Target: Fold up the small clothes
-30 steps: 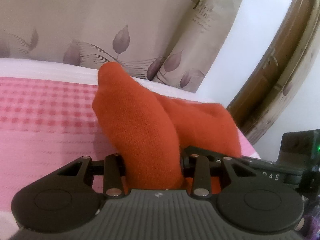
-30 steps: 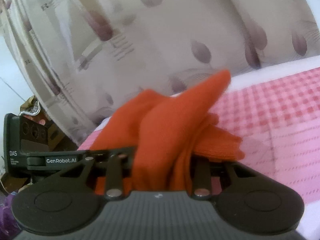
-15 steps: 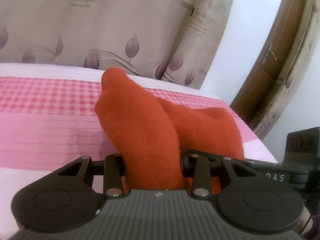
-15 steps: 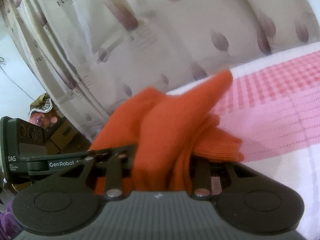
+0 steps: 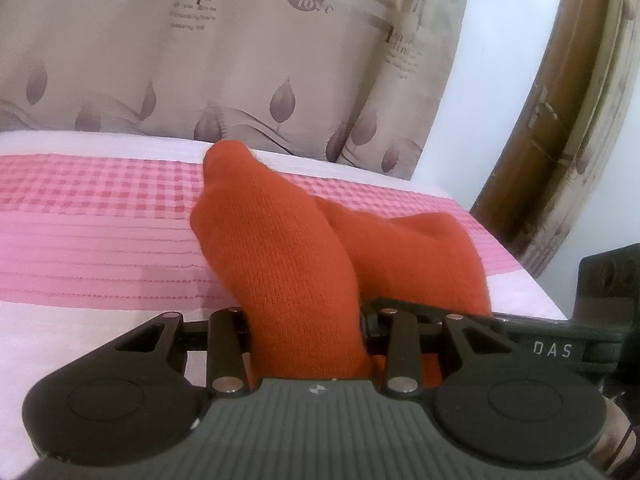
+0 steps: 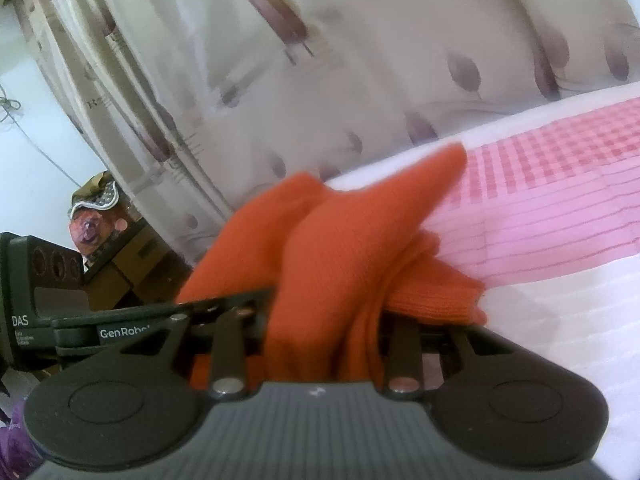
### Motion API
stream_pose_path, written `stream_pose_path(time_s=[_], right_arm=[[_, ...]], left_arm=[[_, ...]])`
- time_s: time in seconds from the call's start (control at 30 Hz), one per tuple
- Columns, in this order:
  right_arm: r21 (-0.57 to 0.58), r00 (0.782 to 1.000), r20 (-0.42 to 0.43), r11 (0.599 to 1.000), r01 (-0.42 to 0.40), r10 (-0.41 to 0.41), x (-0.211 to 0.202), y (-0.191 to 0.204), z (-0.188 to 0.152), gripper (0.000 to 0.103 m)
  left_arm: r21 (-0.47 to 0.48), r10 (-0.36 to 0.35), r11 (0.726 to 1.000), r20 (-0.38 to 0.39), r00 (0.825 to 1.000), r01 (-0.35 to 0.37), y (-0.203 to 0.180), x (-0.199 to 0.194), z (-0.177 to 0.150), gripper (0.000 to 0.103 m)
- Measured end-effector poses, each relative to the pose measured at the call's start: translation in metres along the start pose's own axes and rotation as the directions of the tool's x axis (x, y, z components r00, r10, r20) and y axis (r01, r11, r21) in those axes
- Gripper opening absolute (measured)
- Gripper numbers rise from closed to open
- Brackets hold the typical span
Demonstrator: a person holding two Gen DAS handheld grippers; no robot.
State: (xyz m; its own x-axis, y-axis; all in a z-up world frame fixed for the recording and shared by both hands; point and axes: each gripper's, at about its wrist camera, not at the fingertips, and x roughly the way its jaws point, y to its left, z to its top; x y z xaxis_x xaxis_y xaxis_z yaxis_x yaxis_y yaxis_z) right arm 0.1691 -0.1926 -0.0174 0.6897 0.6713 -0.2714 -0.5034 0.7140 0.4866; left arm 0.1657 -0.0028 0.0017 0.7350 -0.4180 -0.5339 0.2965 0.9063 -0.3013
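- We hold an orange knitted cloth (image 5: 288,264) between our two grippers, raised just above the bed (image 5: 100,236); we cannot tell whether any part of it touches the bed.
- Our left gripper (image 5: 306,332) is clamped on a thick bunch of the knit; the cloth fills the gap between its jaws and stands up in front of the camera.
- Our right gripper (image 6: 324,336) is likewise clenched on a gathered bunch, with a loose ribbed edge hanging out to its right side.
- In each view the other gripper's dark body sits close beside, so we hold the cloth at two near points with a short span between them.
- We judge the cloth light and soft: it slumps and folds over itself instead of keeping a shape, so it needs the flat bed under it to fold cleanly.
- The knit looks rough enough to stay put in the jaws; slipping seems unlikely, but stretching is possible if we pull apart hard.
- Better holds for folding would be the corners or the ribbed edge, not a bunched middle.
- A patterned curtain (image 5: 240,60) hangs behind the bed.
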Motion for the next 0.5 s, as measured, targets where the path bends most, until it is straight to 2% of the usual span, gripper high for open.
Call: stream_pose_path(time_s=[0.5], right_arm=[[-0.048, 1.0, -0.007, 0.999, 0.0, 0.0, 0.004, 0.021, -0.01, 0.036]], left_arm=[[-0.019, 0.017, 1.0, 0.026, 1.0, -0.017, 0.009, -0.016, -0.013, 0.039]])
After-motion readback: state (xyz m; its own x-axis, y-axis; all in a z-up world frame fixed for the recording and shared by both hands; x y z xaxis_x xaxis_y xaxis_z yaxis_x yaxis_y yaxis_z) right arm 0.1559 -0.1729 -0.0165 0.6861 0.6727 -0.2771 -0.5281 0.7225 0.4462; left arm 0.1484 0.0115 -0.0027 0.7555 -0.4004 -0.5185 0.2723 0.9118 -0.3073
